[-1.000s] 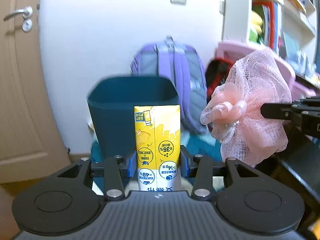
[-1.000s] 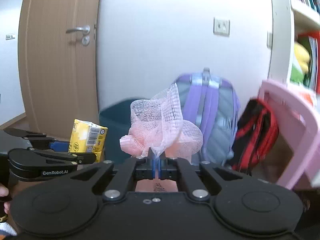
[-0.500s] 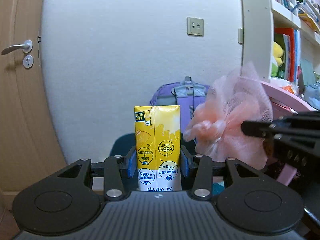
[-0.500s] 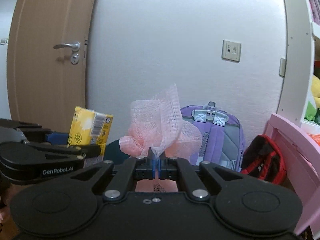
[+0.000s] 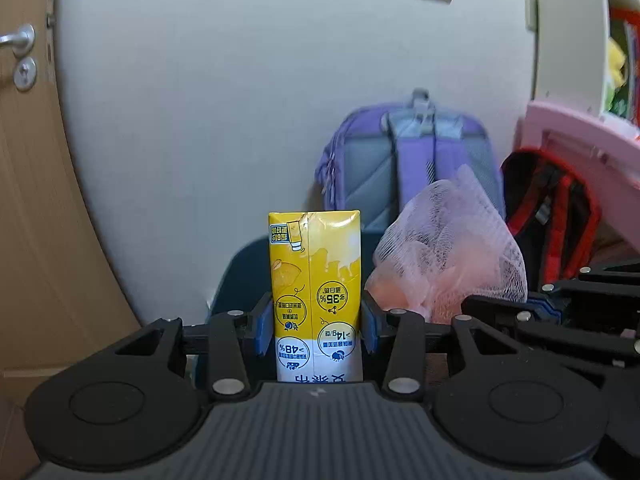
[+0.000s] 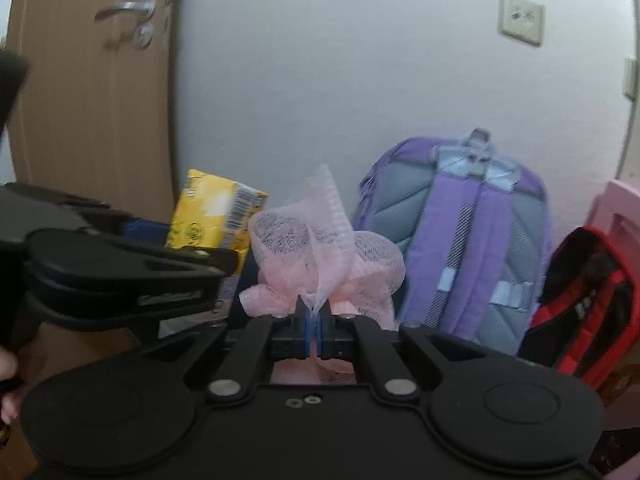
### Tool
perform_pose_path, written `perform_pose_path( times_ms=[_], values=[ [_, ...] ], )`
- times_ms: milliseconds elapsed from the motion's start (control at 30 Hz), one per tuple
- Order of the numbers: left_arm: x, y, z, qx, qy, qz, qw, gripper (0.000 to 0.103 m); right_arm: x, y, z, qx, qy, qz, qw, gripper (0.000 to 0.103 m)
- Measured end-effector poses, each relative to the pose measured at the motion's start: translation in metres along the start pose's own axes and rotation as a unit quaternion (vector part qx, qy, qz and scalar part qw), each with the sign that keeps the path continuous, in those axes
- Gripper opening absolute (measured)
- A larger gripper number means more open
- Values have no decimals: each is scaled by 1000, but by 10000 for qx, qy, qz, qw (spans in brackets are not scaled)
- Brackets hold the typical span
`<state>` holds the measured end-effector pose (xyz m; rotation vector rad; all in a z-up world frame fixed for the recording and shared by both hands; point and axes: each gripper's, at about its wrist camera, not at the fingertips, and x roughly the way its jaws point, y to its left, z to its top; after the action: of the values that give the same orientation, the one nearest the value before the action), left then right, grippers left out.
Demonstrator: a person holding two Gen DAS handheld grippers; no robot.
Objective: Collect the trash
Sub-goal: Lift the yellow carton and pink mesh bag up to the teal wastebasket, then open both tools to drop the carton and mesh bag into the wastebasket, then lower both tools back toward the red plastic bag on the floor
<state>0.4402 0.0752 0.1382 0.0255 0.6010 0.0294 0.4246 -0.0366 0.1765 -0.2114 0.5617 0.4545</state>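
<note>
My left gripper [image 5: 314,320] is shut on a yellow drink carton [image 5: 314,292], which stands upright between the blue pads with its print upside down. Behind the carton only part of a dark blue bin [image 5: 240,268] shows. My right gripper [image 6: 316,328] is shut on a pink foam fruit net [image 6: 324,248], pinched at its lower fold. In the left wrist view the net [image 5: 448,264] hangs just right of the carton, ahead of the right gripper [image 5: 520,312]. In the right wrist view the carton [image 6: 216,212] and the left gripper [image 6: 120,276] sit at the left.
A purple backpack [image 5: 404,168] leans on the white wall, with a red and black bag [image 5: 556,216] to its right under a pink piece of furniture [image 5: 580,140]. A wooden door [image 5: 24,160] is at the left. A wall socket [image 6: 520,16] sits high up.
Both grippers have moved across the room, still holding the carton and the net. The bin, large in the left wrist view a second ago, is now mostly hidden behind the carton.
</note>
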Motion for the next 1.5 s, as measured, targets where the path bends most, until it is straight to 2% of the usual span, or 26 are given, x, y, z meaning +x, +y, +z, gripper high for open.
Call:
perform_pose_path(
  times_ms=[200, 333, 567, 600, 667, 733, 967, 1000, 1067, 1300, 1500],
  values=[
    [37, 6, -7, -60, 419, 7, 9991, 42, 26, 8, -9, -197, 309, 147, 9992, 2],
    [52, 10, -14, -112, 687, -7, 9976, 42, 37, 10, -13, -241, 514, 216, 9982, 8],
    [61, 12, -25, -126, 866, -42, 9962, 43, 39, 8, -19, -95, 609, 210, 9979, 16],
    [60, 10, -25, -129, 844, -20, 9963, 45, 38, 8, -18, -80, 600, 202, 9980, 18],
    [60, 8, -22, -167, 826, -38, 9964, 56, 34, 6, -18, -52, 589, 205, 9980, 22],
    [53, 7, -22, -163, 749, -52, 9970, 67, 29, 5, -16, -49, 570, 195, 9982, 26],
    [22, 3, -19, -189, 581, -100, 9981, 68, -3, 4, -12, 4, 426, 147, 9990, 34],
    [16, 3, -18, -191, 547, -106, 9983, 71, -11, 5, -12, 4, 394, 139, 9991, 35],
    [3, 3, -18, -197, 467, -112, 9987, 75, -24, 6, -12, -13, 330, 123, 9994, 37],
    [-55, -3, -22, -115, 257, -164, 9995, 77, -77, 14, -17, -54, 142, 54, 9999, 39],
    [-102, -9, -34, -81, 117, -220, 9997, 79, -120, 18, -28, 11, 14, 61, 10000, 49]
  ],
)
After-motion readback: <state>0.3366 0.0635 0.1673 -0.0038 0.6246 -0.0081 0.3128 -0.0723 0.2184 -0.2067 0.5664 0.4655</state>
